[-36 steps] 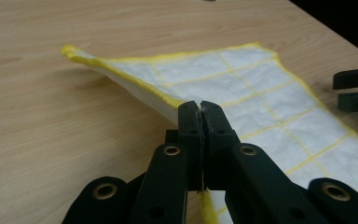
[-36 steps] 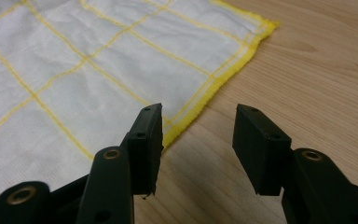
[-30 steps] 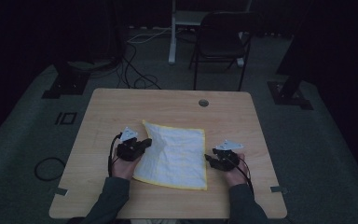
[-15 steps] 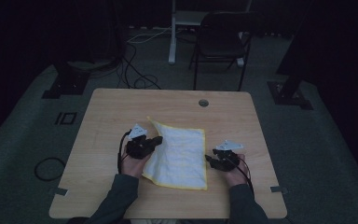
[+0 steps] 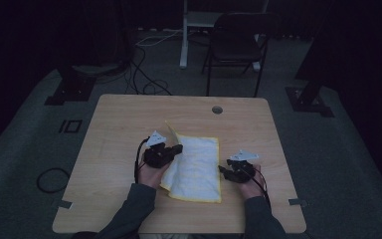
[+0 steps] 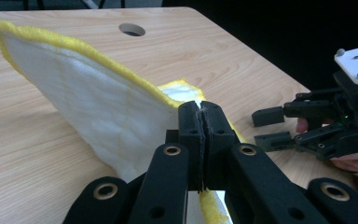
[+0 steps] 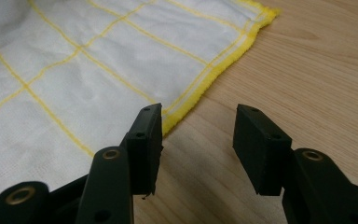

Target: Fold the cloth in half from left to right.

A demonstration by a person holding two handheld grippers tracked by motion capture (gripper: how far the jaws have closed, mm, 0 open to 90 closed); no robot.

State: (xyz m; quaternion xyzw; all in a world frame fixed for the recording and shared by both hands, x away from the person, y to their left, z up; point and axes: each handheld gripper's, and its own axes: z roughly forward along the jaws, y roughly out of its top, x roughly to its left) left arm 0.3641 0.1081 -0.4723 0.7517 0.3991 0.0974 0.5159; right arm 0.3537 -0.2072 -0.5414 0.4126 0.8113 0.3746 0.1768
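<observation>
The left hand-held gripper [image 5: 175,150] has its two black jaws pressed together on the yellow hem of a white cleaning cloth [image 5: 196,167], and it lifts this edge above the worktop [image 5: 119,129]. In the left gripper view the raised part of the cloth [image 6: 98,102] stands up like a sail to the left of the closed jaws, and the rest of it lies flat beyond and below them. The right hand-held gripper [image 5: 225,171] rests low at the opposite side of the cloth, just beside its right border. Its jaws stand about half open and hold nothing. In the right gripper view the yellow border of the cloth [image 7: 98,70] runs just in front of the tip of the left jaw, while the right jaw is over bare wood [image 7: 307,70]. A round cable hole [image 5: 217,109] is in the worktop, well beyond both hand-held grippers.
</observation>
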